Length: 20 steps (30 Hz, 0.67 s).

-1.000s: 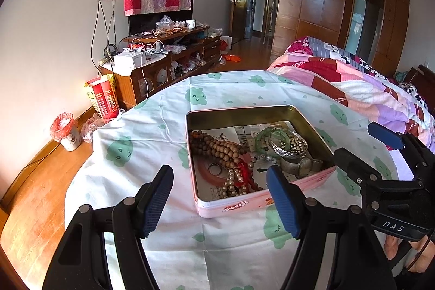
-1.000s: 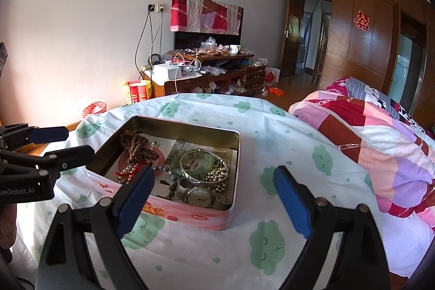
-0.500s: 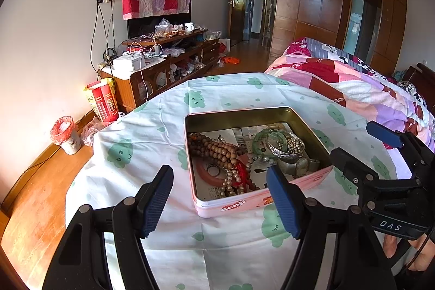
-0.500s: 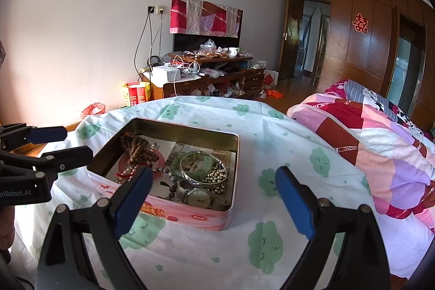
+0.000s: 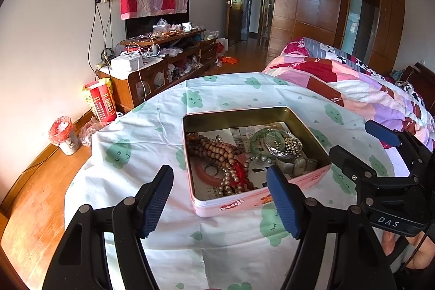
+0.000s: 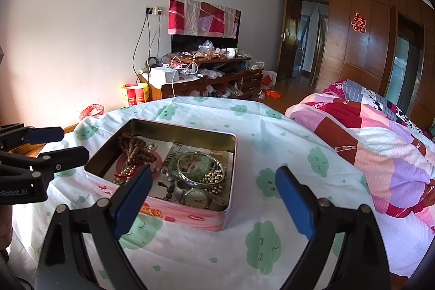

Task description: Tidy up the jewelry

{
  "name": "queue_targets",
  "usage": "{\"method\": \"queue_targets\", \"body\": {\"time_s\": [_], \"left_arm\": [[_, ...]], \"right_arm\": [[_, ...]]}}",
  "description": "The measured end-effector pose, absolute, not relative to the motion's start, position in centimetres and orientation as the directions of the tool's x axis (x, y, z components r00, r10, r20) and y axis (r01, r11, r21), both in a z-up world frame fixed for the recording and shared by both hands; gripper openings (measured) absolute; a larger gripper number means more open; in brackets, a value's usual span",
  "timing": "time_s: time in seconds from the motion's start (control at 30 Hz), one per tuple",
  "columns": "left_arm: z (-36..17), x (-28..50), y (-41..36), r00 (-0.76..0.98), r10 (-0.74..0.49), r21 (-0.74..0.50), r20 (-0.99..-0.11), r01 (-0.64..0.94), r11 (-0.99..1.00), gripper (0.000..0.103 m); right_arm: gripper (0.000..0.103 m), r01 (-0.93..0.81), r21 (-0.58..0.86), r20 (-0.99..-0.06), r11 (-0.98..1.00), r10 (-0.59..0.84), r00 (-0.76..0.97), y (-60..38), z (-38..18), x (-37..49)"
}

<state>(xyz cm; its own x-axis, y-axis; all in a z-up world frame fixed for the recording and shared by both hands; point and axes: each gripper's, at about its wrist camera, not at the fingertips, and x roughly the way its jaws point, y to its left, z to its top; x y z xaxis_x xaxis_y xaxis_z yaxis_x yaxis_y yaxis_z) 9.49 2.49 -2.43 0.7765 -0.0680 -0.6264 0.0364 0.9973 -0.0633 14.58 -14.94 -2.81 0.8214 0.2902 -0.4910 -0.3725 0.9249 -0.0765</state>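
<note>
A pink open tin (image 5: 231,207) (image 6: 190,218) sits on the cloth-covered table. It holds brown wooden beads (image 5: 217,148) (image 6: 134,147), a green bangle (image 5: 258,137) (image 6: 174,167), a silver bangle with small metal beads (image 5: 285,146) (image 6: 212,175), a wristwatch (image 5: 297,165) (image 6: 195,197) and a red charm (image 5: 239,170). My left gripper (image 5: 220,204) is open and empty, just short of the tin's near edge. My right gripper (image 6: 212,205) is open and empty at the tin's near right corner. Each gripper shows in the other's view: the right one (image 5: 364,143), the left one (image 6: 62,144).
The table wears a white cloth with green cloud prints (image 5: 152,127) (image 6: 272,132). A bed with a pink patchwork quilt (image 5: 353,89) (image 6: 380,143) lies to the right. A cluttered wooden TV cabinet (image 5: 163,61), a red carton (image 5: 100,99) and a small bin (image 5: 64,135) stand along the far wall.
Both grippers have drawn back and risen slightly; the tin sits a little lower and further in both views. Both stay open. Nothing in the tin has moved.
</note>
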Motion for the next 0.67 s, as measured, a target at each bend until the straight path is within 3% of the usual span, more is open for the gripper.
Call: {"method": "queue_targets", "body": {"time_s": [0.67], "left_arm": [[-2.73,9.34,2.18,0.791,-0.047,-0.03,-0.61,0.037,0.999,0.071]], "right_arm": [[0.095,-0.358,-0.072,-0.5,0.931,0.277,0.821,-15.81,-3.05,15.26]]}}
